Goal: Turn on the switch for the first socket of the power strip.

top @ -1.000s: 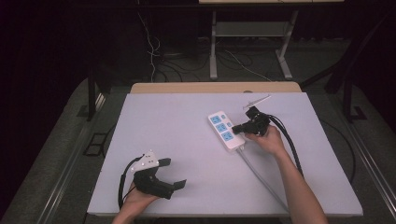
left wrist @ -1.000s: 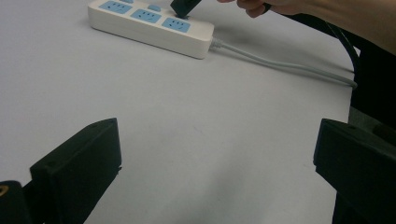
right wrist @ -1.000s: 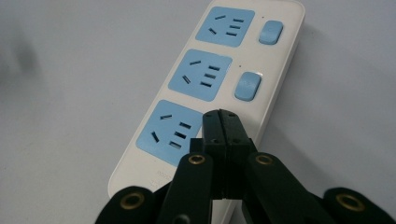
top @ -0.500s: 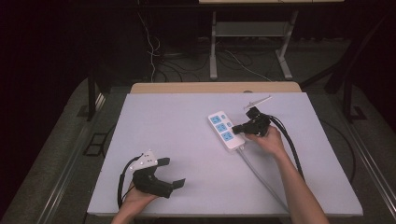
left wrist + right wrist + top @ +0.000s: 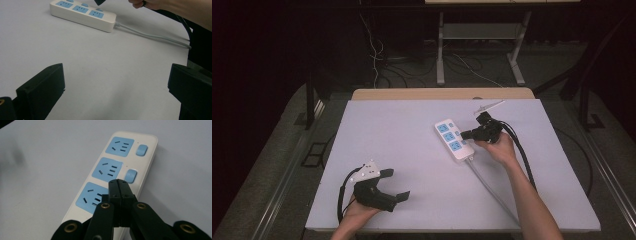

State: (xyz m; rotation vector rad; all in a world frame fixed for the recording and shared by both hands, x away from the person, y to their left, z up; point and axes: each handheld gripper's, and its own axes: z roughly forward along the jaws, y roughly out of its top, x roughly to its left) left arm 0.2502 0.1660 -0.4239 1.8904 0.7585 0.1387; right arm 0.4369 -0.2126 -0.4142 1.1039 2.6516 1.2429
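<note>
Closed right tongs (image 5: 119, 185) — over power strip (image 5: 100, 182)

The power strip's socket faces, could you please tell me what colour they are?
Light blue on a white power strip, clearest in the right gripper view.

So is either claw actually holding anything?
No. The right claw is shut on nothing, tips over the power strip. The left claw is open over the table.
</note>
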